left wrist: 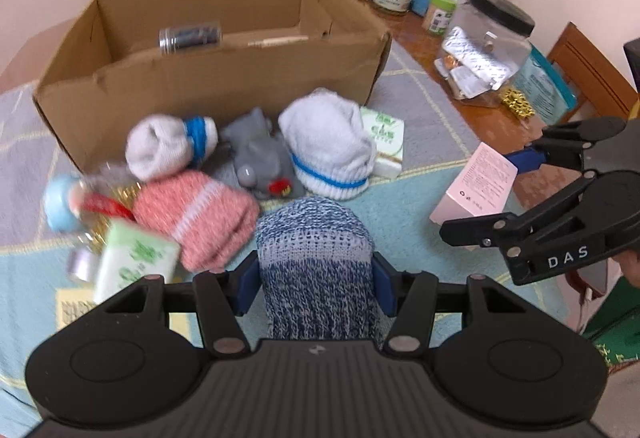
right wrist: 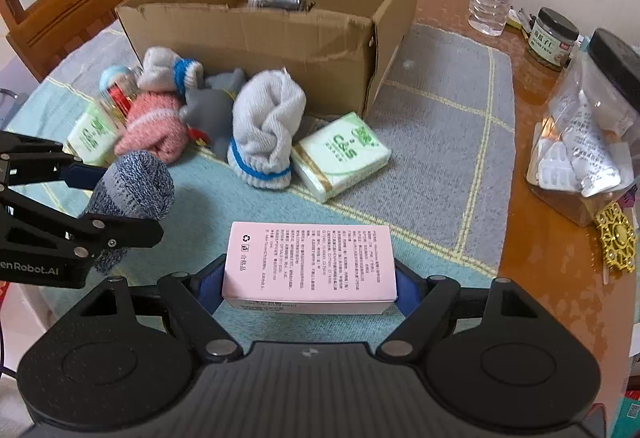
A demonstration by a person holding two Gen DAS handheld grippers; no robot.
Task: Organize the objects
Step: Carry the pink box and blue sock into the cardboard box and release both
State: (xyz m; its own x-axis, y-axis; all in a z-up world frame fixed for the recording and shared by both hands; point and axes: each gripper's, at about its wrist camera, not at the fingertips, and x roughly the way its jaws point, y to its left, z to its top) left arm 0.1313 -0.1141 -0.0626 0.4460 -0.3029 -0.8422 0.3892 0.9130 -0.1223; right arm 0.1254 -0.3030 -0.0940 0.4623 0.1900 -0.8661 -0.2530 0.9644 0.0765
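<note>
Blue sock (left wrist: 316,270) sits pinched between left hand-held gripper (left wrist: 316,278) pads, seemingly lifted.

Left gripper (left wrist: 316,278) clamped on a load, right gripper (right wrist: 310,288) likewise, both angled downward

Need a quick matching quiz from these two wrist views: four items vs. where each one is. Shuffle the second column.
Items:
1. blue knit sock
2. pink box
3. clear jar with dark contents
4. grey plush toy

Places:
A. inside the cardboard box
B. between the right tongs
C. on the mat, in the pile in front of the cardboard box
D. between the left tongs

Pairs: 1-D, 2-B, 3-A, 4-C
</note>
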